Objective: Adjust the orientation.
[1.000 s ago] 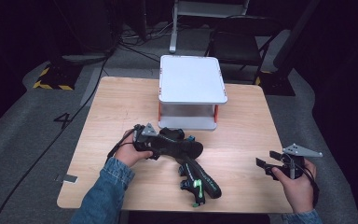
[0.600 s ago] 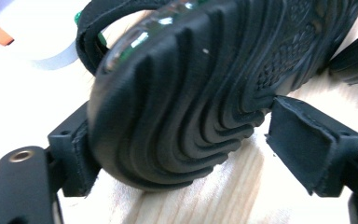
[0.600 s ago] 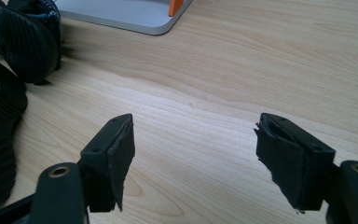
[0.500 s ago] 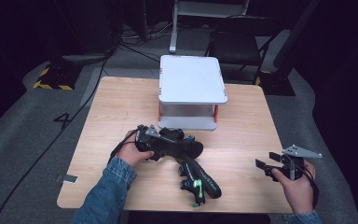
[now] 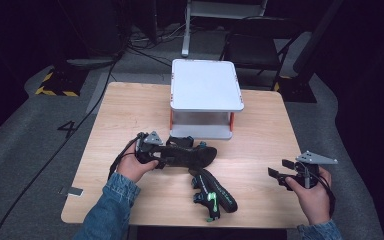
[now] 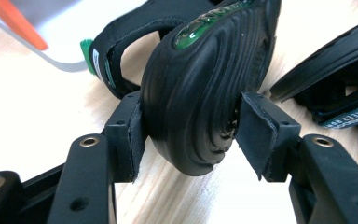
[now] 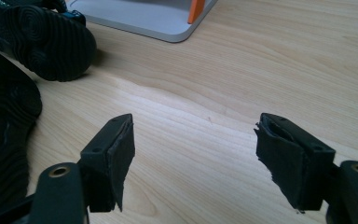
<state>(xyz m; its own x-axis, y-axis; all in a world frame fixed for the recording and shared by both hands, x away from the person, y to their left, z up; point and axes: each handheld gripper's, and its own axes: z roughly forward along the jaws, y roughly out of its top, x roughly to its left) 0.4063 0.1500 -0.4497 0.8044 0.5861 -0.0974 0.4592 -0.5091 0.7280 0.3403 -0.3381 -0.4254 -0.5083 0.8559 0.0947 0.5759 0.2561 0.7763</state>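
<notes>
Wooden table [image 5: 130,115] bears a sandal [image 6: 205,79] whose heel the left gripper [image 6: 191,135], jaws just closing, barely clamps and may drop, while the right gripper [image 7: 196,154] gapes empty.

Grey carpet floor [image 5: 40,150] (dimly lit), black chair [image 5: 252,50] behind table [image 5: 260,125].

Lighting: table [image 5: 260,125] evenly bright from overhead; surrounding room beyond it dark. Shadows: soft, short, beneath the white stand [image 5: 206,90]. Glare: mild on stand top. Focus: high view slightly soft; gripper views sharp mid-distance, blurred nearest the lens.
</notes>
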